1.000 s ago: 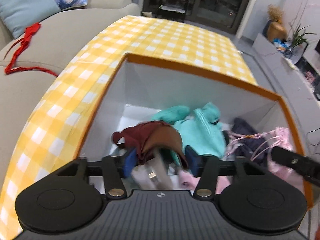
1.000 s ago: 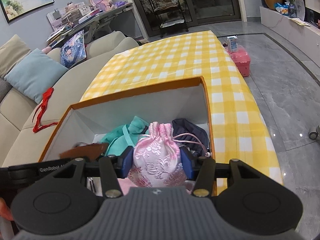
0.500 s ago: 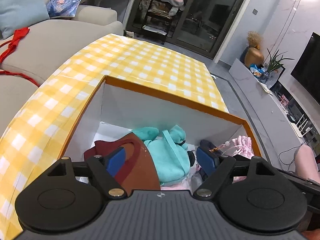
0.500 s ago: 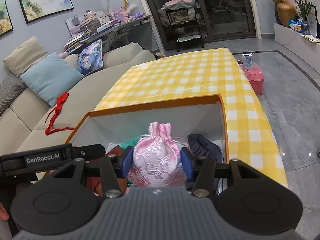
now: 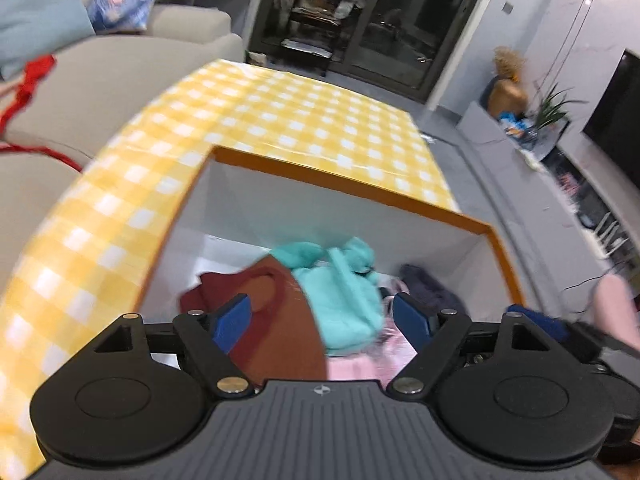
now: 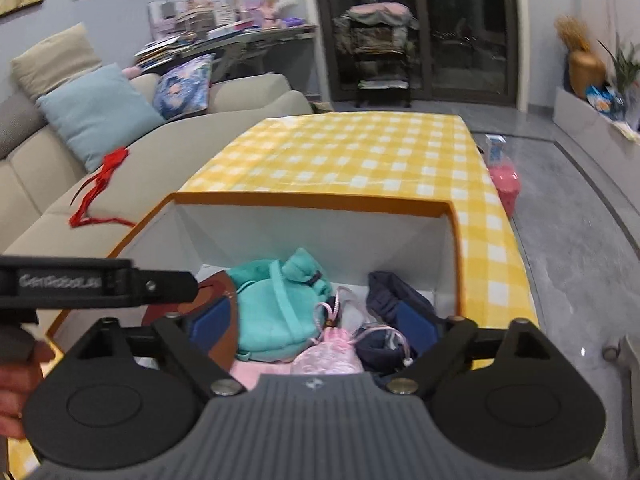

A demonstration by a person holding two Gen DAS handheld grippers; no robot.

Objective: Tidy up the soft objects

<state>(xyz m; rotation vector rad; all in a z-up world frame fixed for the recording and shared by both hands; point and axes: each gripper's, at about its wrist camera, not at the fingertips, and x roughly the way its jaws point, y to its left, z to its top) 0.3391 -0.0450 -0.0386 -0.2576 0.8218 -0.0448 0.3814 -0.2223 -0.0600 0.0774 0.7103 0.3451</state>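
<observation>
An orange-rimmed white box [image 5: 344,178] [image 6: 312,200] sits on the yellow checked table and holds soft things. In it lie a brown-maroon cloth [image 5: 280,332] [image 6: 218,292], a teal plush bag [image 5: 340,300] [image 6: 272,308], a pink drawstring pouch [image 6: 332,354] and a navy pouch [image 5: 430,290] [image 6: 394,300]. My left gripper [image 5: 322,320] is open and empty above the box, over the brown cloth and teal bag. My right gripper [image 6: 316,326] is open and empty above the pink pouch. The left gripper's body [image 6: 92,280] shows at the left of the right wrist view.
The yellow checked table [image 5: 280,120] [image 6: 360,152] stretches beyond the box. A beige sofa [image 6: 52,184] with cushions and a red ribbon [image 6: 100,184] is on the left. A pink container [image 6: 504,184] stands on the floor at the right.
My left gripper let go of the brown cloth and opened. My right gripper opened and dropped the pink pouch into the box. Both grippers rose and drew back.
</observation>
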